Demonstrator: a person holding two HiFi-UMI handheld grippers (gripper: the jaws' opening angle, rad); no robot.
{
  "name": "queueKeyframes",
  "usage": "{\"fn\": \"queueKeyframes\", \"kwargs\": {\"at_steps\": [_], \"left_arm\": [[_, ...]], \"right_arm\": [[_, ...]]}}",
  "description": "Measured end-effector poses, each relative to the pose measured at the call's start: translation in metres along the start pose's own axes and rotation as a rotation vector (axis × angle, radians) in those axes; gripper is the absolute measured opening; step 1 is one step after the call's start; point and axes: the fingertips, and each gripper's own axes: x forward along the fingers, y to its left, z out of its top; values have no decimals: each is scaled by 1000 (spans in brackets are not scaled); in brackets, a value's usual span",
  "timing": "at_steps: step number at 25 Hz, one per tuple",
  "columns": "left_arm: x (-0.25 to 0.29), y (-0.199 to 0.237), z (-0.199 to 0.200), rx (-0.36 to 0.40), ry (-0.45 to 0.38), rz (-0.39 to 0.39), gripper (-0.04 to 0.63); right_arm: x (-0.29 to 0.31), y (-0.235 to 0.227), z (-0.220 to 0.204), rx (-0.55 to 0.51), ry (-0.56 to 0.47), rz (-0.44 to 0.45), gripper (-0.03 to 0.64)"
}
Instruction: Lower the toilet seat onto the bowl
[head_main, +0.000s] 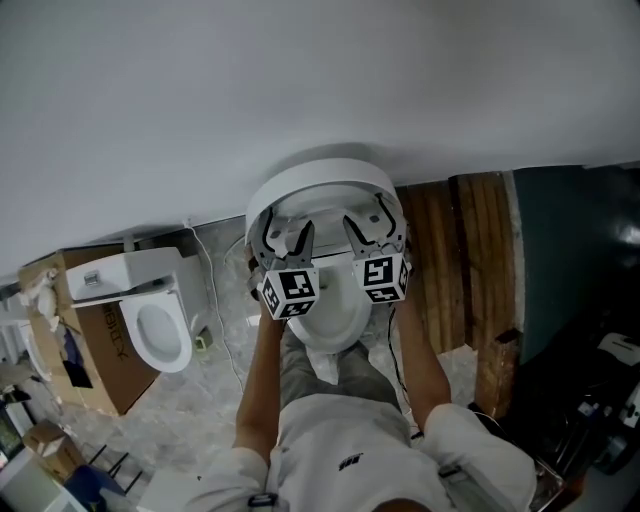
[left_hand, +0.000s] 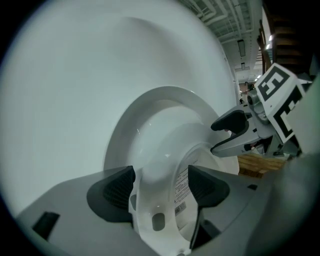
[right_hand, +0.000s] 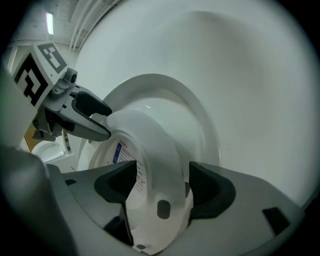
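The toilet's lid (head_main: 318, 172) stands up against the white wall, with the bowl (head_main: 335, 322) below it. The white seat (left_hand: 155, 200) is tilted forward, away from the lid (left_hand: 150, 107). My left gripper (head_main: 286, 228) straddles the seat's left rim, and in the left gripper view (left_hand: 160, 187) the rim sits between open jaws, with room at the right pad. My right gripper (head_main: 366, 220) straddles the right rim of the seat (right_hand: 155, 150), also open (right_hand: 162, 187). A printed label shows on the seat's inner face. Each gripper shows in the other's view (left_hand: 235, 131) (right_hand: 90, 117).
A second toilet (head_main: 150, 310) rests on a cardboard box (head_main: 100, 375) at the left. Wooden panelling (head_main: 455, 265) stands right of the bowl, with dark equipment (head_main: 600, 400) beyond. A thin cable (head_main: 212, 295) runs down the wall to the tiled floor. The person's legs stand close before the bowl.
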Motion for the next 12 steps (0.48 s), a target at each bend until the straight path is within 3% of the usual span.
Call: {"fn": "queueKeyframes", "kwargs": {"at_steps": [6,12], "left_arm": [[10,7,-7,-5,24,18,344],[15,7,-11,-17,36,28,342]], "right_arm": [[15,2,0,-24,3,27,310],[19,-3,0,-41,1,-1,287]]}}
